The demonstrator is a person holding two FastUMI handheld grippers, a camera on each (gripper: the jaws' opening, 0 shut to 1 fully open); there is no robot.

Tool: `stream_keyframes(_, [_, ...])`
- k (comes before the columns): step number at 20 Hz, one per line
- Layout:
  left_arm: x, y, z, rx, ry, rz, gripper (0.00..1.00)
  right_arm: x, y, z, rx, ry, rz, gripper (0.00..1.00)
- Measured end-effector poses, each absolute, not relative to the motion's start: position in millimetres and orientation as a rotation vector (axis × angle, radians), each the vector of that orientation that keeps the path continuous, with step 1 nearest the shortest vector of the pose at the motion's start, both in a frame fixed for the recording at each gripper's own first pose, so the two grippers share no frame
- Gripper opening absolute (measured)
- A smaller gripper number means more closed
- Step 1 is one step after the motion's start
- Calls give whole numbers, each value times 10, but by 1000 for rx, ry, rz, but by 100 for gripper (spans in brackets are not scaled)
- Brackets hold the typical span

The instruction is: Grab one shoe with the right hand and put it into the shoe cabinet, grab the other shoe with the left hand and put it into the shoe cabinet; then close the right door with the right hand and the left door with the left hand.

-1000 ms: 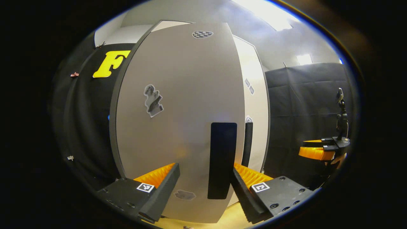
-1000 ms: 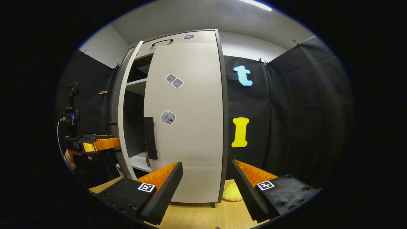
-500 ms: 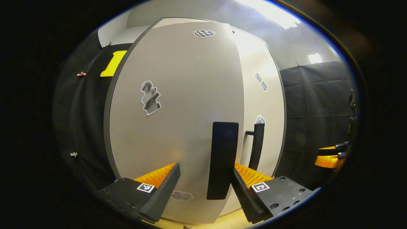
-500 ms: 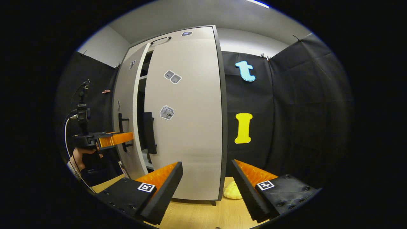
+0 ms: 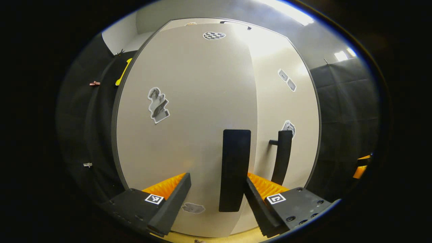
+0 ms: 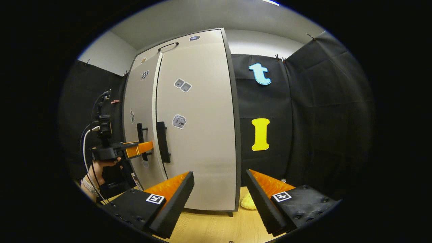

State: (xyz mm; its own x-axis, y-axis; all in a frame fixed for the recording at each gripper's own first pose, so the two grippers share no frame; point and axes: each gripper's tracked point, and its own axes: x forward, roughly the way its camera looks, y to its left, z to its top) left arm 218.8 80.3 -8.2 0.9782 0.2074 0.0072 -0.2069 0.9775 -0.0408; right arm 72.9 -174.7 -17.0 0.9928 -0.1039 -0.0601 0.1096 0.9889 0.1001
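Where doors (image 6: 189, 135) meet, cabinet interior is hidden.

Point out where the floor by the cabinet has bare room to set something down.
Bare wooden floor lies in front of the right door. Right of the cabinet foot, a yellow object takes the corner. At the handles, the left gripper crowds the left door.

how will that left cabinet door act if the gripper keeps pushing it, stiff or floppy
Probably stiff: the left door looks like a flat rigid panel with straight edges. It likely swings easily on its hinges, as the open left gripper merely presses near the handle. It seems nearly flush with the right door, so it should soon stop.
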Motion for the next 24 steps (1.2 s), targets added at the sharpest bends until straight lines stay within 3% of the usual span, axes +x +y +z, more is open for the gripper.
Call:
stream_keyframes(13, [975,856,-64,-25,28,248,95,705,-1139,-21,69,12,5,100])
stream_keyframes(24, [503,794,24,-47,19,229,95,640,-735,235,52,-66,36,99])
